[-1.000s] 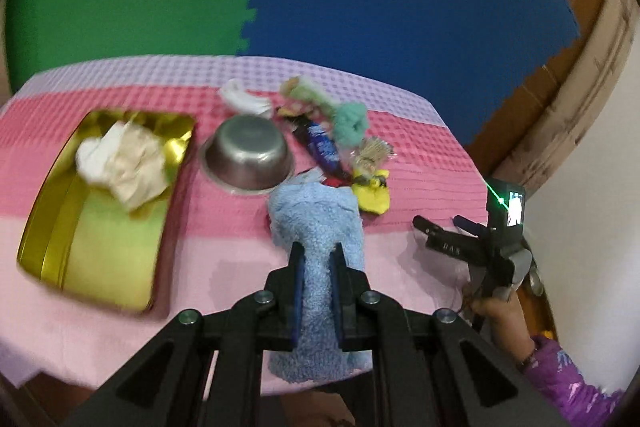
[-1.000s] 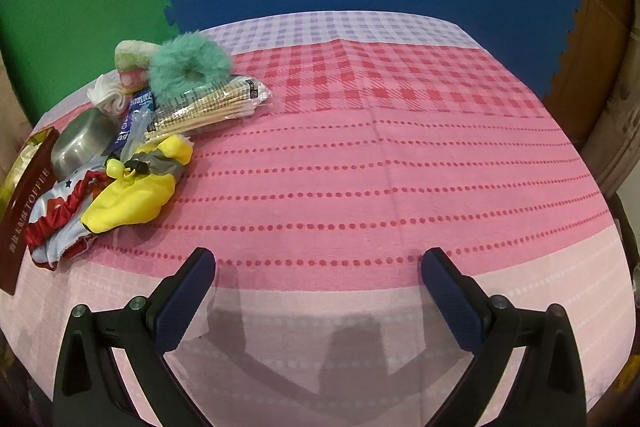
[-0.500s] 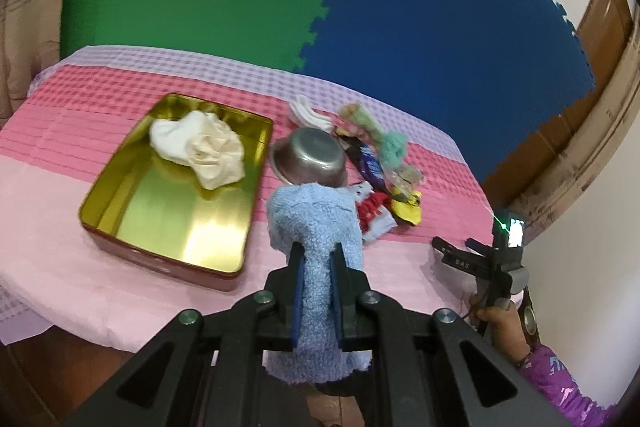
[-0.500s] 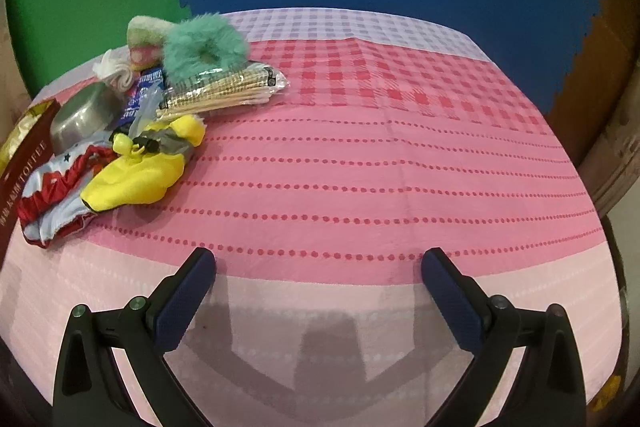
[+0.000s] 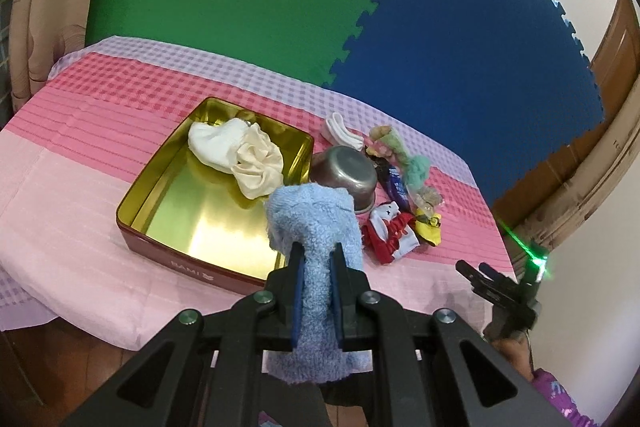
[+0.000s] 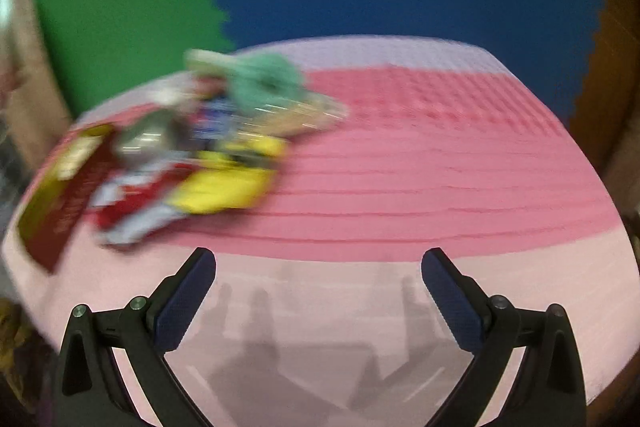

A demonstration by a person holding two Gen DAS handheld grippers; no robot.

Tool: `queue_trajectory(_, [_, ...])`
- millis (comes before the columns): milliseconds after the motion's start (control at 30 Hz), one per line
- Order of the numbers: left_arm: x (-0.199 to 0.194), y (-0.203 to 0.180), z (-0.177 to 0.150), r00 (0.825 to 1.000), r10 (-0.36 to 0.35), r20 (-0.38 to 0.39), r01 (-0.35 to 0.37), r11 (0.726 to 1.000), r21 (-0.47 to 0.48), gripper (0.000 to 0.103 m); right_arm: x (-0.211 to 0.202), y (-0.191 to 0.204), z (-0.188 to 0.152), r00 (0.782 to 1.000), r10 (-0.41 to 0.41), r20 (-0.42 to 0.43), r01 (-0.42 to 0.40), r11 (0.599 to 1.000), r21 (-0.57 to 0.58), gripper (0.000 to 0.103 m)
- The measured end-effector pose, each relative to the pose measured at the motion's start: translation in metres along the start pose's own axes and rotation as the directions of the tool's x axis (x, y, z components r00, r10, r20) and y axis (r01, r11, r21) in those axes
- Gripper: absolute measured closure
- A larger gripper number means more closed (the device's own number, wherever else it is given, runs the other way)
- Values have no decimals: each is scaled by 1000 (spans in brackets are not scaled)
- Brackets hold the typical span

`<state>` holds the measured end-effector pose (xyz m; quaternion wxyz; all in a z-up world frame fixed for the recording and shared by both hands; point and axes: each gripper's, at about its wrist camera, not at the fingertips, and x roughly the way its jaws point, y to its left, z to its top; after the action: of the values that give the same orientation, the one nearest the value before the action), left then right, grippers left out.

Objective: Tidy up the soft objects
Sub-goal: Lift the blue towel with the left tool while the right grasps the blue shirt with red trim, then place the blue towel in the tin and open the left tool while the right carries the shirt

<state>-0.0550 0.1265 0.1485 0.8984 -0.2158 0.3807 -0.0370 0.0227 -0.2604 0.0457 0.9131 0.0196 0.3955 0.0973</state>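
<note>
Swung left since earlier – gold tin (image 5: 168, 163) now nearer centre. Left tool (image 5: 316, 259) clamped on blue towel (image 5: 310, 215), held high for drop-in; right tool (image 6: 318, 269) wide open, nothing held.

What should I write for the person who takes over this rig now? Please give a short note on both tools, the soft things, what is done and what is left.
Left tool: shut on the blue towel, held in the air at the near right corner of the gold tin.
Right tool: open, holding nothing, over bare tablecloth; that view is blurred.
Done: a cream cloth already lies in the tin.
Left: put the towel in the tin, then sort the pile to the right of it. The pile includes a green scrunchie, a yellow item and a red and white cloth. The metal bowl beside the tin is not soft.
</note>
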Motion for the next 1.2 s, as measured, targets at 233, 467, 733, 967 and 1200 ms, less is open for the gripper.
queue_trajectory(233, [-1, 8, 1, 1000, -14, 1, 14, 1000, -19, 92, 6, 107, 38, 979, 194, -64, -204, 940, -274, 0])
queue_trajectory(467, [-2, 18, 5, 1000, -22, 3, 22, 999, -36, 92, 71, 161, 52, 979, 62, -194, -139, 900, -414, 0])
queue_trajectory(733, [2, 30, 11, 1000, -12, -5, 12, 999, -43, 92, 118, 149, 44, 947, 41, -319, -152, 931, -332, 35])
queue_trajectory(967, [3, 41, 28, 1000, 25, 8, -25, 999, -34, 91, 83, 143, 43, 960, 119, -255, -192, 940, -283, 77])
queue_trajectory(1200, [27, 50, 57, 994, 109, 15, -109, 991, 76, 91, 39, 148, 14, 957, 231, -174, -269, 932, -242, 77])
